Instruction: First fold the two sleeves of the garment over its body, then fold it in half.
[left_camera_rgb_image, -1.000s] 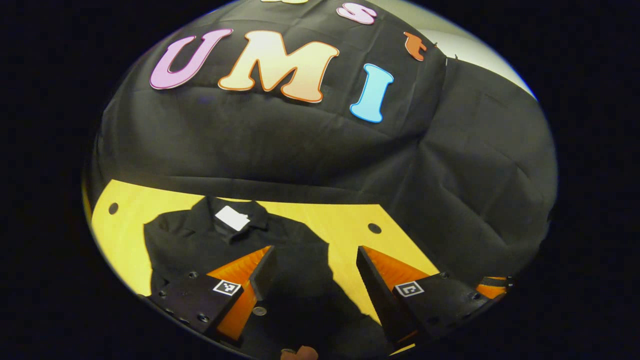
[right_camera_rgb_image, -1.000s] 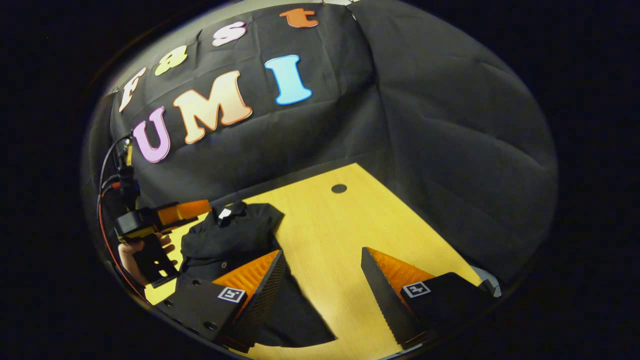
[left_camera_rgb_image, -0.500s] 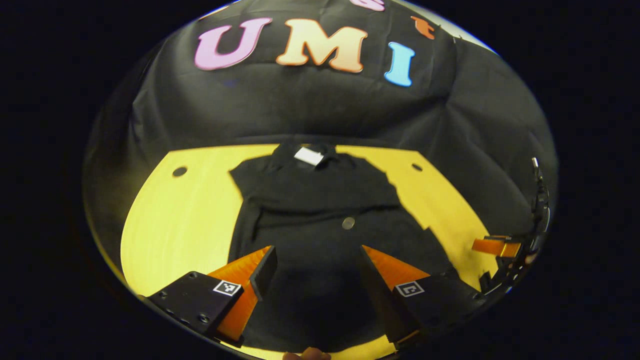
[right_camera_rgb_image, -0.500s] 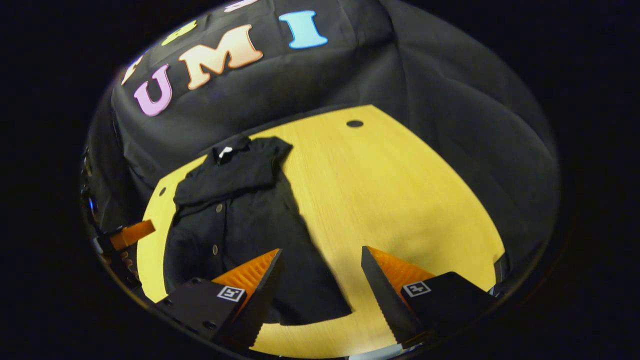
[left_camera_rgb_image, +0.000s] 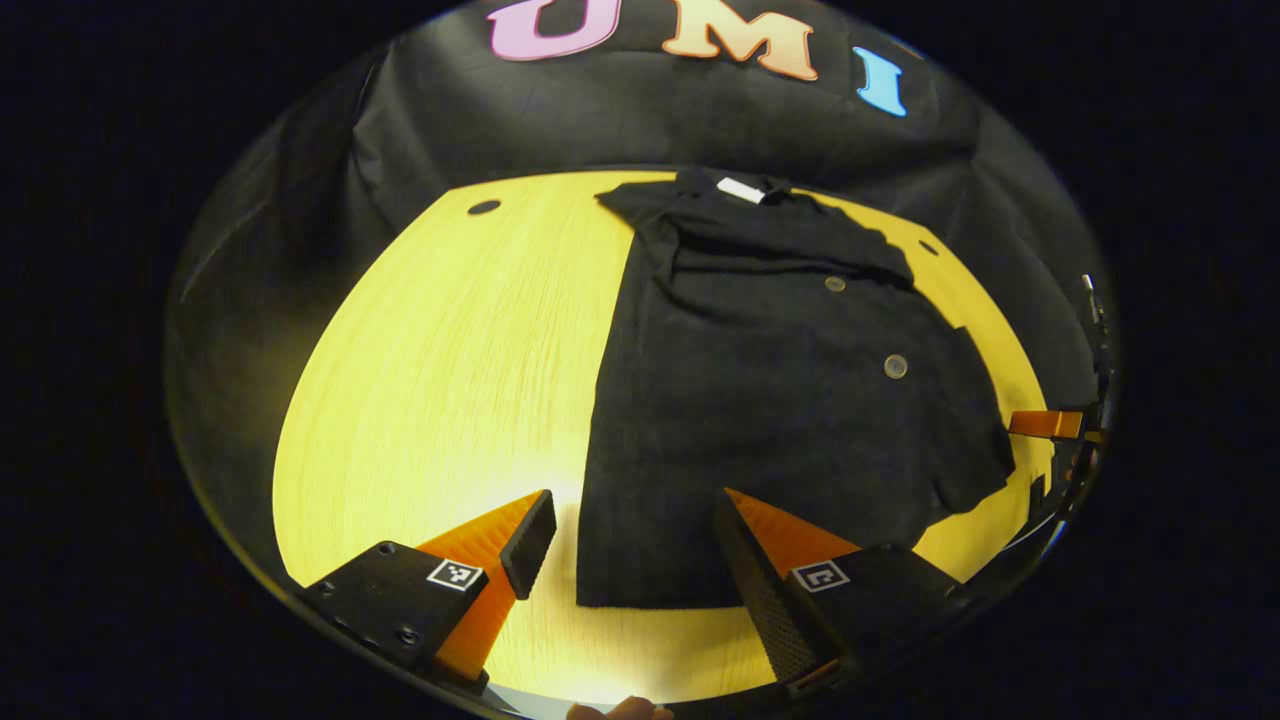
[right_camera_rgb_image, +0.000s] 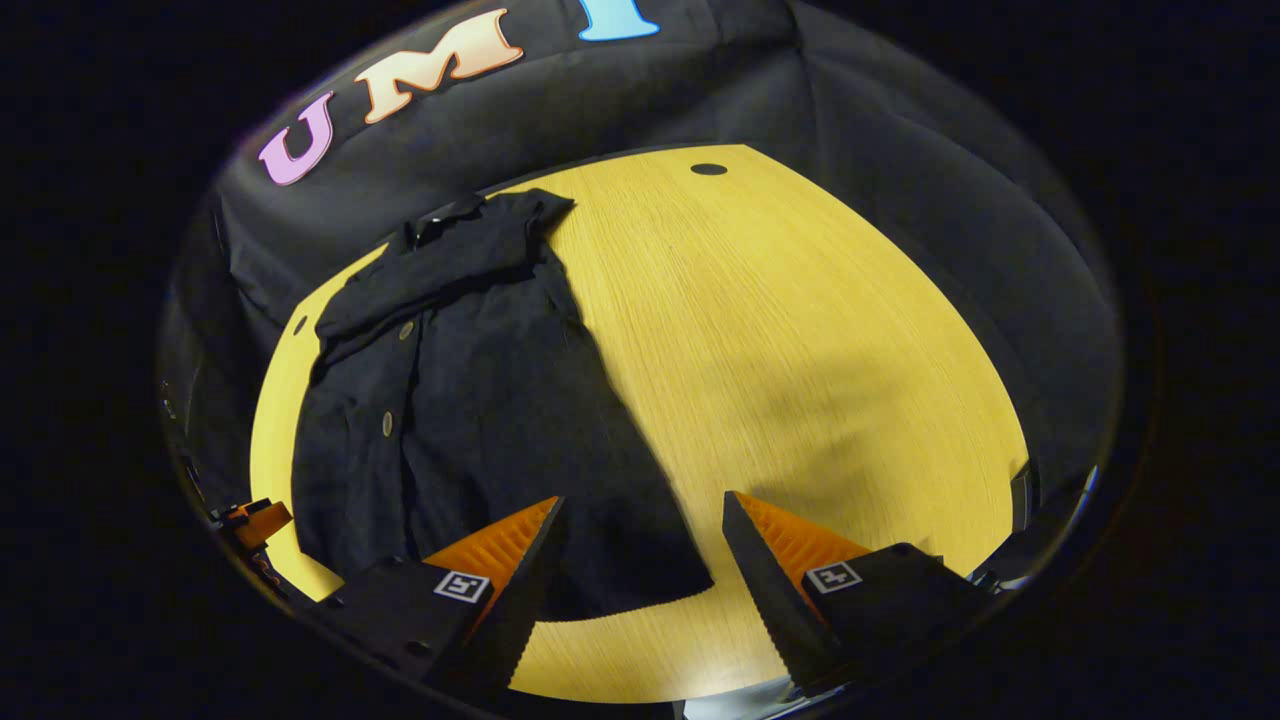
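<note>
Sleeves folded in; half-fold pending.
Both the left gripper (left_camera_rgb_image: 630, 540) and right gripper (right_camera_rgb_image: 640, 545) are held wide open, empty, above the black shirt's (left_camera_rgb_image: 780, 400) near hem on the table (left_camera_rgb_image: 450, 360); hem corners to be pinched next.

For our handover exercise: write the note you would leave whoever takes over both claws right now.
Left claw: open, holding nothing, above the near hem of the shirt.
Right claw: open, holding nothing, at the hem's other corner.
The shirt lies flat on the table, collar at the far side.
Done: both sleeves appear folded over the body.
Left: grip the hem and fold the shirt in half.
</note>
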